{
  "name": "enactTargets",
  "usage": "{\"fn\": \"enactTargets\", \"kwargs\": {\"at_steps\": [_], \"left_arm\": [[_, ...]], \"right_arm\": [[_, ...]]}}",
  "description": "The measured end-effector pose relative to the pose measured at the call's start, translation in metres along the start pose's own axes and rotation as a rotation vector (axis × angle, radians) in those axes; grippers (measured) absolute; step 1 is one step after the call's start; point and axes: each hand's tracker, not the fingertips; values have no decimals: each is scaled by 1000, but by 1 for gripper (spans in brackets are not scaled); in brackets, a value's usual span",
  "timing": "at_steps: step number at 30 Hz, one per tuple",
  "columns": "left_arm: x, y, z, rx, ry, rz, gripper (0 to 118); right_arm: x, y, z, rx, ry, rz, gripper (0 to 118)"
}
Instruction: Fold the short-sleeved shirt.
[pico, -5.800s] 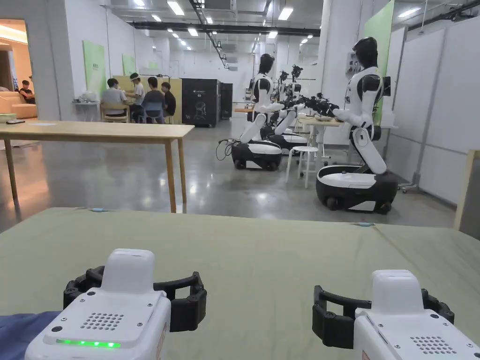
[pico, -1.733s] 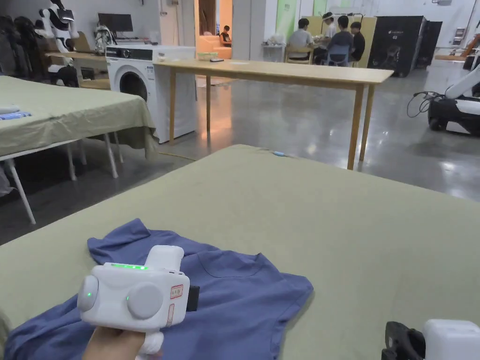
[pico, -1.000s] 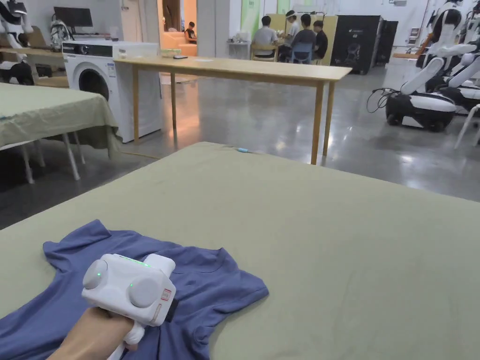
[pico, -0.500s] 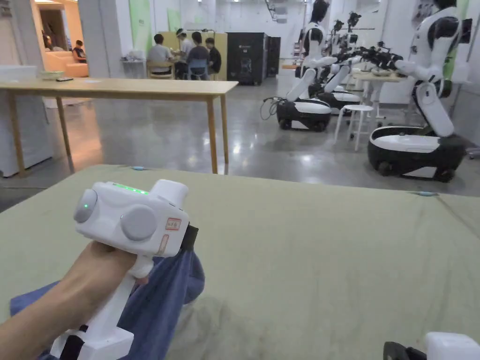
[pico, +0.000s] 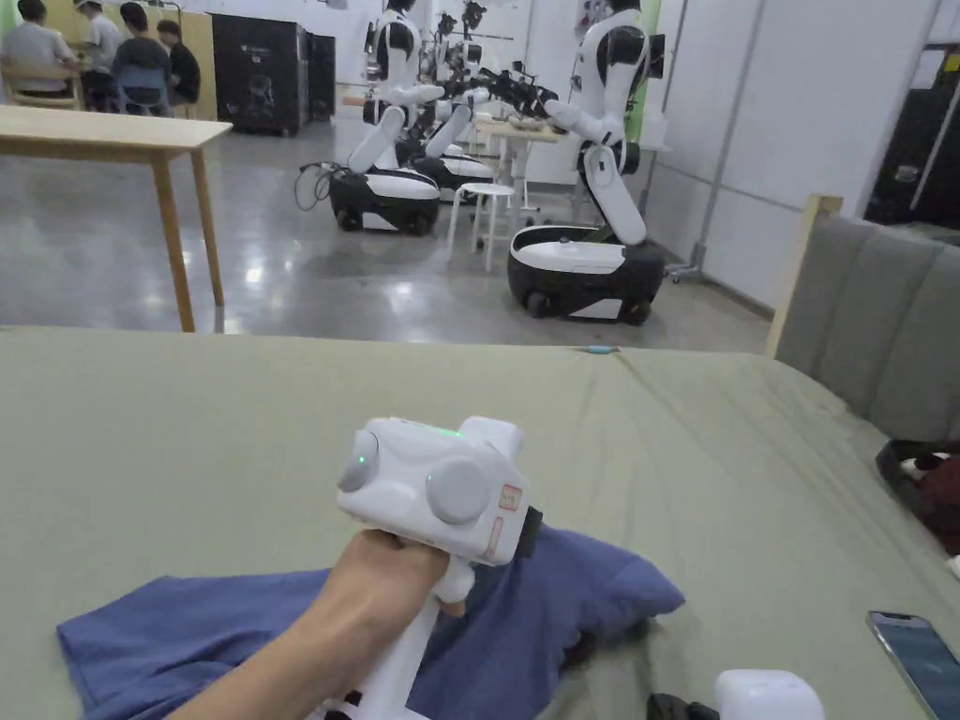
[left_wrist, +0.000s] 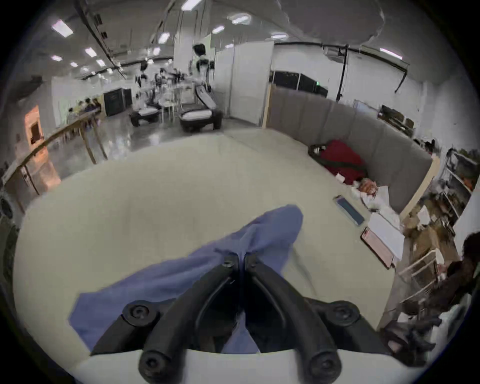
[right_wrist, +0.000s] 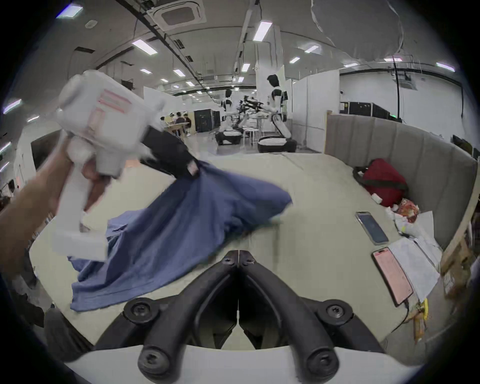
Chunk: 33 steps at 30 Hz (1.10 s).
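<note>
A blue short-sleeved shirt (pico: 572, 600) lies crumpled on the green-covered table (pico: 281, 422). One part of it is pulled up off the cloth. My left gripper (left_wrist: 241, 259) is shut on a fold of the shirt (left_wrist: 181, 275), and the fabric hangs from the jaw tips. In the right gripper view the left gripper (right_wrist: 193, 169) holds the shirt (right_wrist: 181, 233) raised like a tent. My right gripper (right_wrist: 239, 256) hovers shut over bare table just in front of the shirt, with nothing between its jaws. In the head view it (pico: 675, 705) sits at the bottom edge.
Two phones (right_wrist: 371, 230) (right_wrist: 392, 275), papers and a red bag (right_wrist: 381, 181) lie along the table's right side, against a grey padded panel (pico: 872, 319). Wheeled humanoid robots (pico: 586, 262) and a wooden table (pico: 103, 131) stand beyond the far edge.
The left gripper closed on the flat shirt, lifted it and carried it to the right across the table. The head camera has swung to the right.
</note>
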Motion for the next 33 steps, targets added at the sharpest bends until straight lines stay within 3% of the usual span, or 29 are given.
{"fn": "enactTargets", "kwargs": {"at_steps": [5, 6, 7, 8, 9, 11, 15, 18, 19, 20, 21, 26, 33], "left_arm": [[-8, -43, -60, -93, 2, 80, 1], [-11, -48, -62, -90, 8, 82, 14], [-15, -54, -59, -67, 27, 94, 45], [-22, -57, -51, -17, 44, 107, 94], [-26, -60, -43, -17, 61, 129, 118], [-38, -69, -5, 65, 79, 185, 103], [-52, -102, 97, 255, 200, 198, 100], [-55, -154, 187, 390, 367, 210, 92], [-54, -173, 215, 438, 416, 200, 70], [-53, -197, 242, 454, 479, 201, 23], [-55, -217, 257, 504, 523, 273, 0], [-74, -279, 336, 549, 653, 400, 0], [-113, -297, 350, 445, 714, 390, 0]], "right_arm": [[5, -13, -20, -51, 2, -6, 0], [6, -15, -23, -58, 2, -9, 0], [7, -16, -25, -64, 3, -12, 0], [8, -17, -26, -68, 4, -15, 0], [8, -17, -27, -69, 3, -19, 0], [7, -16, -25, -64, 6, -27, 0], [1, -10, -14, -16, 12, -24, 0], [-7, -7, -2, 31, 19, -20, 0], [-9, -7, 2, 54, 40, -24, 0], [-13, -7, 8, 94, 82, -18, 0], [-16, -7, 10, 105, 90, -11, 0], [-45, -6, 24, 131, 79, 48, 0], [-67, -7, 22, 119, 127, 51, 0]]}}
